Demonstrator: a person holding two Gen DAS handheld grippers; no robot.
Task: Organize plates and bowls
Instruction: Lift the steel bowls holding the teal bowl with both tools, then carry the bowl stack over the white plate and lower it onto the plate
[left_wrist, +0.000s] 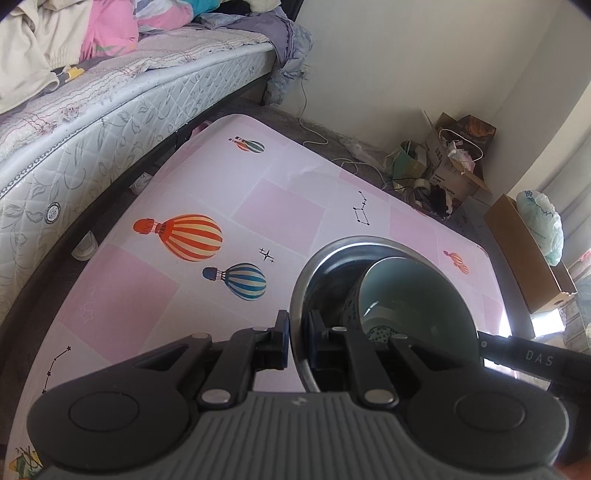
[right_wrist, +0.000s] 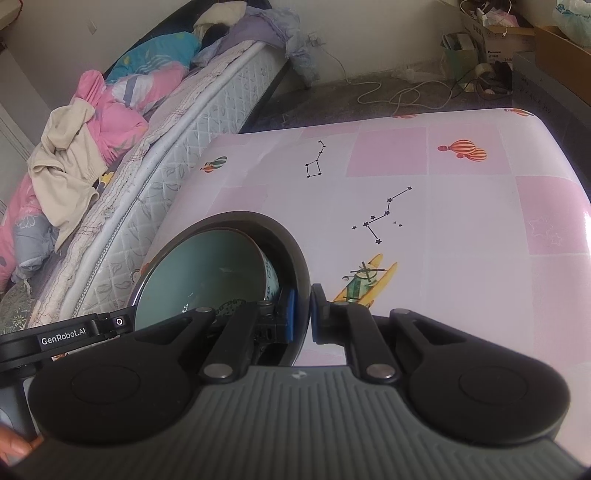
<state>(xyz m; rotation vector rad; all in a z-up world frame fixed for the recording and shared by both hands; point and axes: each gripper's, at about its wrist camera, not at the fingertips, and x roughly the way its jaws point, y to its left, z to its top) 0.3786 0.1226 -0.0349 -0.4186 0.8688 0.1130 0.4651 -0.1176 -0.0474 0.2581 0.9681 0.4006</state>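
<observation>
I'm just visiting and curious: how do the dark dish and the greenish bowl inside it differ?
The dark dish is wider, with a dark inside; the green bowl is smaller, pale green inside and patterned outside. Both grippers, left and right, pinch the dish's rim, while the bowl only lies tilted inside it. Both are round and sit over the pink table.

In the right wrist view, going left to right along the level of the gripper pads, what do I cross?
Left gripper arm → green bowl → dark metal bowl rim, clamped by the right gripper → yellow plane print → pink table.
</observation>
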